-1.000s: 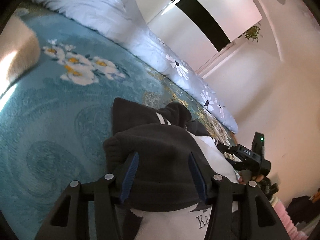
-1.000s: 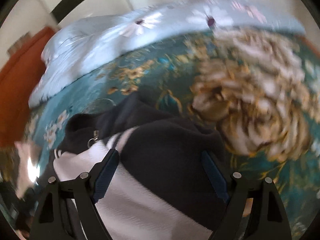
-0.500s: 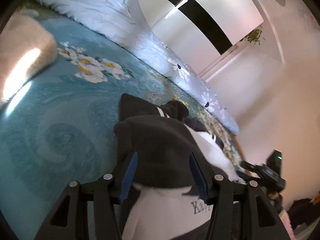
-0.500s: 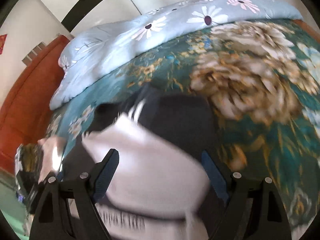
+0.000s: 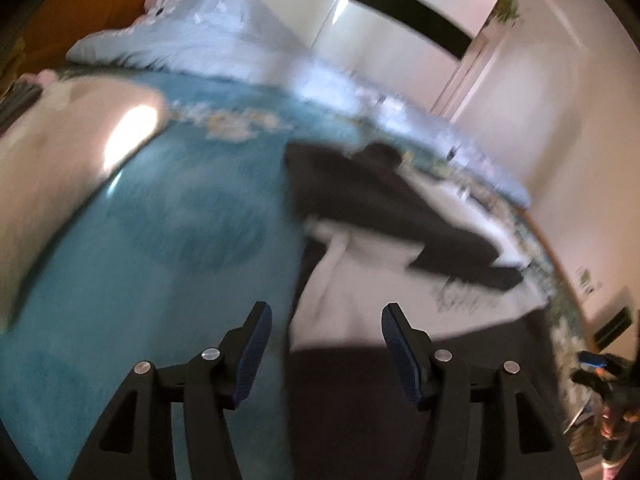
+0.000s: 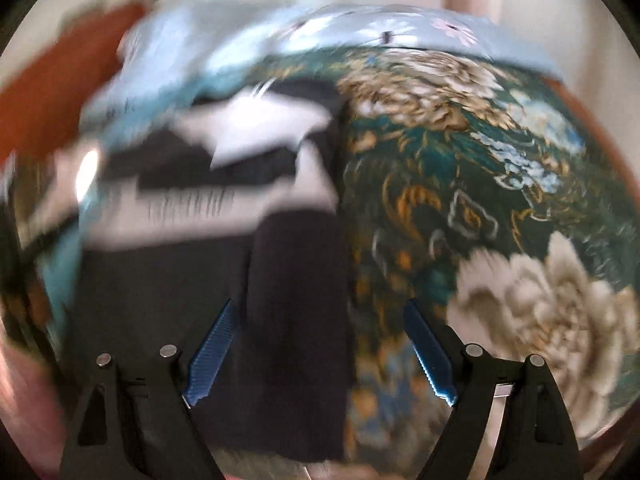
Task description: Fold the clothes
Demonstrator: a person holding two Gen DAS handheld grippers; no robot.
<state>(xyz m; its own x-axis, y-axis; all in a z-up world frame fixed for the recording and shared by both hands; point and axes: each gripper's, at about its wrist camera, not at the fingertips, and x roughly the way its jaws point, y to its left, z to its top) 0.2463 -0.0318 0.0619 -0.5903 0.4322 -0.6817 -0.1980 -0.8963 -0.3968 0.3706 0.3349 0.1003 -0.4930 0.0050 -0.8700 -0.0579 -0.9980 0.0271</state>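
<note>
A black and white top lies on the teal bedspread, a black sleeve folded across its white chest. My left gripper is open and empty, above the garment's left edge. In the right wrist view the same top lies left of centre, with a black sleeve running down between the fingers. My right gripper is open and holds nothing. Both views are blurred by motion.
A pale blue floral duvet is bunched along the far side of the bed. A beige folded item lies at the left. Large cream flower prints cover the bedspread on the right. White wardrobe doors stand behind.
Both grippers have let go of the black sleeves and pulled back from the garment. The sleeves now lie folded over the top. Both cameras are moving fast.
</note>
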